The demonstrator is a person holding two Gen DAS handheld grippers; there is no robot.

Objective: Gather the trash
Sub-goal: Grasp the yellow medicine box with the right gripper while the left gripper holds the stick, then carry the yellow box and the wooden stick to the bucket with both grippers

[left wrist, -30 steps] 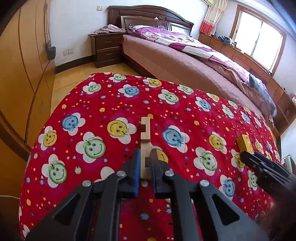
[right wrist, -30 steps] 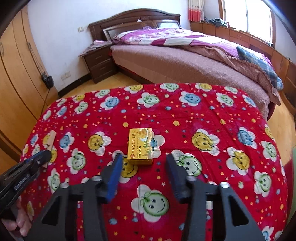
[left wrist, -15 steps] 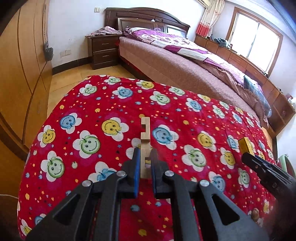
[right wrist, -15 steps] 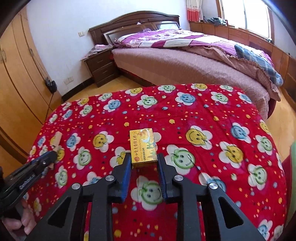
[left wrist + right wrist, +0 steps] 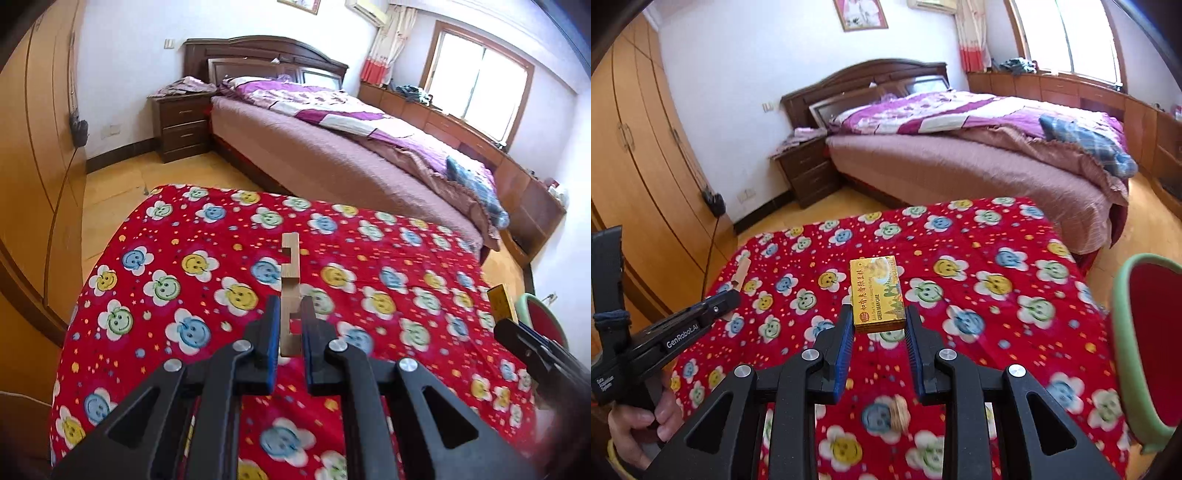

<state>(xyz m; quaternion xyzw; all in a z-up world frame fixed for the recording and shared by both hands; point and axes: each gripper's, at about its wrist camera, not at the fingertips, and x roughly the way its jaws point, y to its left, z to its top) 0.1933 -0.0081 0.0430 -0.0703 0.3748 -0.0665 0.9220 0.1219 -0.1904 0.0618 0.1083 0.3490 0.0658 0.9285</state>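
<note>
My left gripper (image 5: 290,314) is shut on a notched wooden strip (image 5: 290,273) and holds it above the red smiley-face tablecloth (image 5: 184,295). My right gripper (image 5: 879,325) is shut on a yellow green-bean-cake box (image 5: 877,293) and holds it lifted over the cloth (image 5: 997,295). The box's edge (image 5: 500,302) and the right gripper show at the right of the left wrist view. The left gripper (image 5: 716,302) with the strip's tip (image 5: 740,275) shows at the left of the right wrist view. A small round crumpled object (image 5: 899,411) lies on the cloth below the right gripper.
A green-rimmed red bin (image 5: 1145,350) stands at the table's right edge; it also shows in the left wrist view (image 5: 541,314). A large bed (image 5: 351,155) and a nightstand (image 5: 181,125) stand beyond the table. Wooden wardrobes (image 5: 635,166) line the left wall.
The right gripper closed on the yellow box and lifted it. The left gripper rose with the wooden strip. Both moved up and back, and the bin came into view.
</note>
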